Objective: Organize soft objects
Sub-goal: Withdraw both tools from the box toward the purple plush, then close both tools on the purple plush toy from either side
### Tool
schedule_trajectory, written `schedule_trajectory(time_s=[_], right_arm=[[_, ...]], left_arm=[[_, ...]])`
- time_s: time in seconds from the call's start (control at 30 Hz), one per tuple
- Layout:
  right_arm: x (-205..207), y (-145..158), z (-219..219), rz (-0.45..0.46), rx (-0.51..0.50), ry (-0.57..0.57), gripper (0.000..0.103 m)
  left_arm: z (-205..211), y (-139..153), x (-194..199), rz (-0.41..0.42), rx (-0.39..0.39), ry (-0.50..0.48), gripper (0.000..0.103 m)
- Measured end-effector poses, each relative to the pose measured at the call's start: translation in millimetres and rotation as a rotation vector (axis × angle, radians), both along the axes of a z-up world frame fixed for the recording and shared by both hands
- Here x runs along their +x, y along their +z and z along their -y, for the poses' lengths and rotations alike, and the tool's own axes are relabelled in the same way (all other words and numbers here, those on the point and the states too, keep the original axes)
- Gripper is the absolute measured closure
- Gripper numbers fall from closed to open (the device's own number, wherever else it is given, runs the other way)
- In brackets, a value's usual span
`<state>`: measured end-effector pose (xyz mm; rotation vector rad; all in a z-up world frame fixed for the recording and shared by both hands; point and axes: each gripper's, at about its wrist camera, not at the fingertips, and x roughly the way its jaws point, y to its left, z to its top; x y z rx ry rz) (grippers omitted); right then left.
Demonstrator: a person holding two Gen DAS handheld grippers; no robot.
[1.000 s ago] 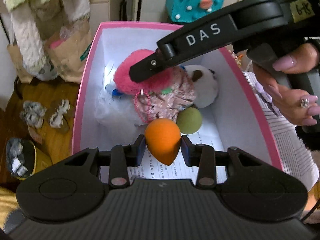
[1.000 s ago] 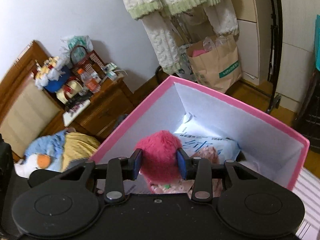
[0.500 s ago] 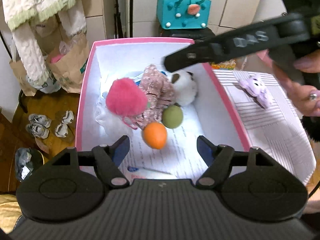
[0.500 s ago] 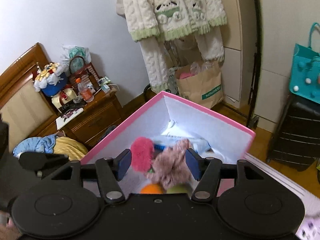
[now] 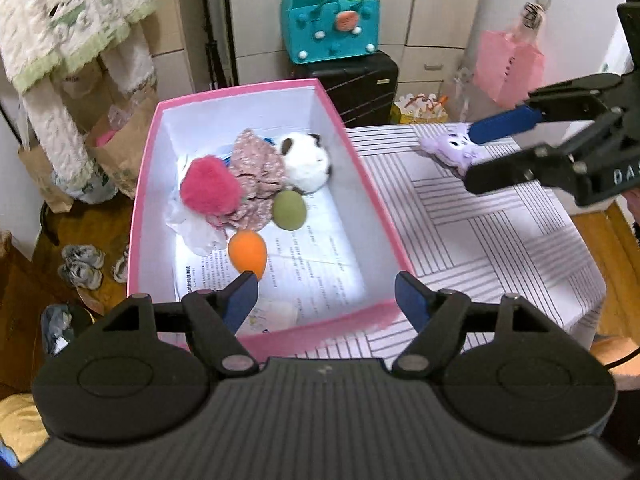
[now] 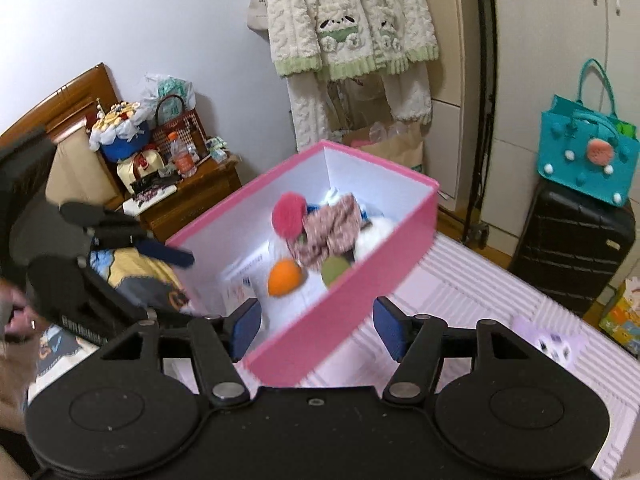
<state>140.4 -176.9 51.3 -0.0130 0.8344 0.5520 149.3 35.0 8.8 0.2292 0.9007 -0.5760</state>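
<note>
A pink box (image 5: 376, 200) with white walls holds an orange sponge (image 5: 247, 254), a green sponge (image 5: 289, 210), a pink pompom (image 5: 210, 186), a floral scrunchie (image 5: 260, 172) and a white panda plush (image 5: 306, 160). My left gripper (image 5: 326, 300) is open and empty above the box's near edge. My right gripper (image 6: 316, 330) is open and empty, over the box's near corner (image 6: 280, 364). It also shows in the left wrist view (image 5: 492, 152), close to a purple plush (image 5: 452, 148) that lies on the striped cloth (image 5: 480, 240). The purple plush also shows in the right wrist view (image 6: 548, 340).
A teal bag (image 5: 330, 26) sits on a black suitcase (image 5: 360, 84) behind the box. A pink bag (image 5: 508, 68) stands at the back right. Brown paper bags (image 5: 116, 148) and slippers (image 5: 80, 266) lie on the floor to the left.
My left gripper opened and dropped the orange sponge into the box, then pulled back. My right gripper let go of the pink pompom, opened, and swung right toward the purple plush.
</note>
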Motion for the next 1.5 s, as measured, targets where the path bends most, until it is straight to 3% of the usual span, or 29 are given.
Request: schedule_trajectory(time_s=[0.37,0.5,0.77,0.97,1.1,1.2,1.33,1.5], right_arm=[[-72,-2,49,0.044,-0.054,-0.054,0.033],[-83,-10,60,0.036,-0.061,-0.068,0.033],[-93,-32,79,0.028,-0.088,-0.087,0.032],[-92,-44,89,0.094,-0.131,-0.107,0.031],[-86,-51,97,0.113,-0.103,-0.096,0.026],[-76,-64,106,0.133,-0.108,-0.110,0.019],[-61,-85,118,0.157,-0.129,-0.155,0.019],[-37,-113,137,0.154,-0.081,-0.194,0.015]], left_arm=[[41,15,-43,0.045,0.037,-0.105,0.025],[62,14,-57,0.079,0.053,-0.169,0.025],[106,4,-61,0.043,0.067,-0.257,0.023],[128,-7,-47,0.058,0.004,-0.267,0.023],[144,-14,-32,0.062,-0.027,-0.256,0.022],[157,-22,-16,0.056,-0.064,-0.222,0.022],[170,-38,2,0.055,-0.116,-0.197,0.021],[189,-61,27,0.013,-0.174,-0.139,0.021]])
